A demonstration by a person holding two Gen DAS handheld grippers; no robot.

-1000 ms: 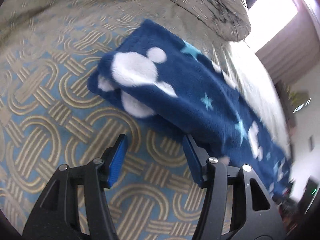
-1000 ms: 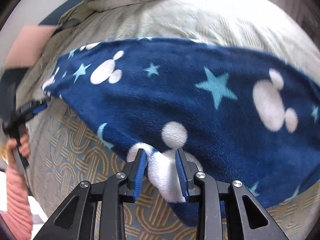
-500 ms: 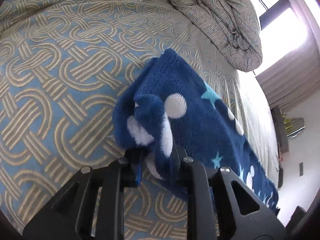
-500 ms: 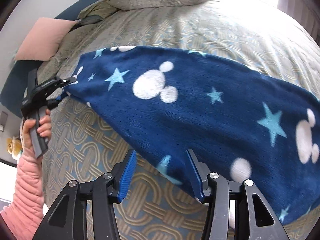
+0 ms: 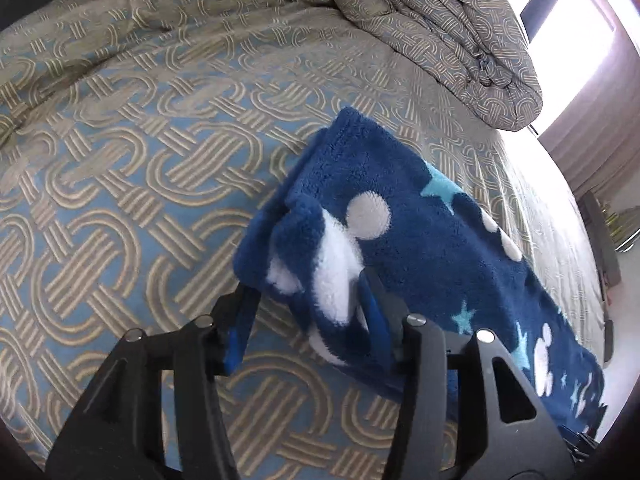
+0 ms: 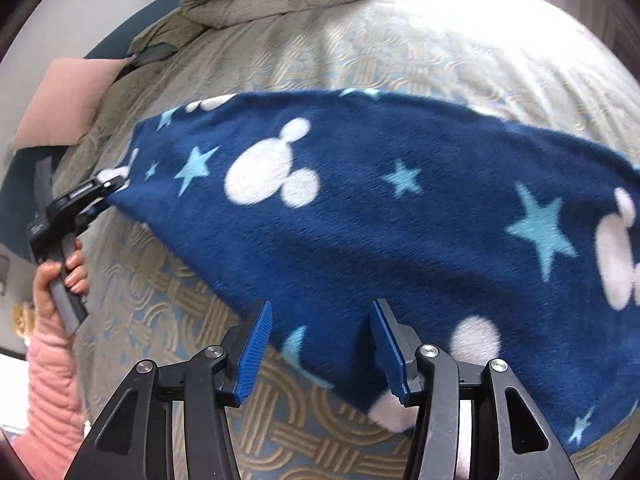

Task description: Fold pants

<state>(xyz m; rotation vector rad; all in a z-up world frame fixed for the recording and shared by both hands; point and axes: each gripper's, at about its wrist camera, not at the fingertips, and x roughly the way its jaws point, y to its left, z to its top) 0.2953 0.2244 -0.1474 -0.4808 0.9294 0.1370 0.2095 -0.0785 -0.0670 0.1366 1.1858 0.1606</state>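
Navy fleece pants (image 6: 400,216) with white mouse heads and light-blue stars lie stretched across the bed. In the left wrist view my left gripper (image 5: 310,314) is shut on a bunched corner of the pants (image 5: 360,216), lifted off the bedspread. It also shows in the right wrist view (image 6: 102,192), pinching the far left end. My right gripper (image 6: 320,350) is open, its blue pads either side of the pants' near edge, touching nothing.
The bed has a blue and tan woven-pattern bedspread (image 5: 120,184). A rumpled duvet (image 5: 440,28) is piled at the head of the bed. A pink pillow (image 6: 68,100) lies at the far left. A bright window (image 5: 568,32) is behind.
My left gripper closed on the pants' corner and lifted it. My right gripper let go of the pants' edge and opened wide.
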